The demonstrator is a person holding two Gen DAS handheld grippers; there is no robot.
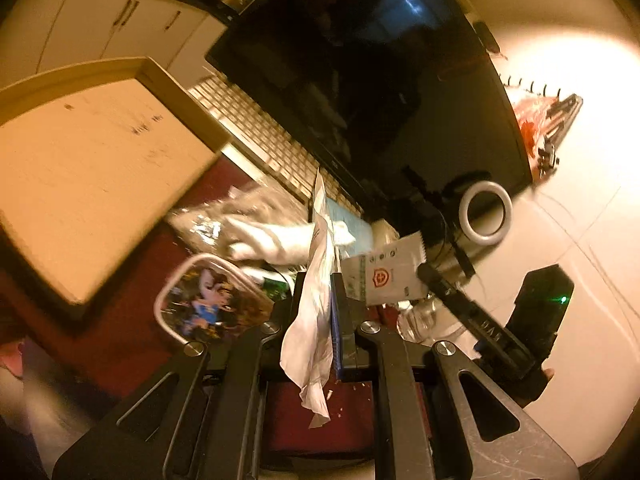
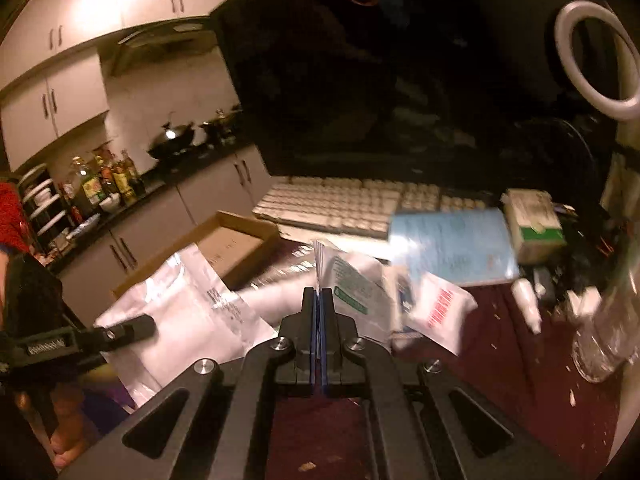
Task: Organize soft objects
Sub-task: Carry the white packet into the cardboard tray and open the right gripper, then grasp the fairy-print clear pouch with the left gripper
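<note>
White pouch [image 1: 316, 280] pinched in left gripper [image 1: 320, 284] over maroon table [image 1: 132, 344], right gripper [image 2: 320, 300] clamped on green-print packet [image 2: 356, 284], cardboard box [image 1: 92, 184], keyboard [image 2: 340, 204] and big monitor [image 1: 372, 72] crowding behind, ring light [image 1: 485, 213] off right

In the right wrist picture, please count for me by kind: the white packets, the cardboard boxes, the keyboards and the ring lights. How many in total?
White packets: 3 (large white packet, green-printed packet, red-printed packet)
Cardboard box: 1
Keyboard: 1
Ring light: 1
Total: 6
</note>
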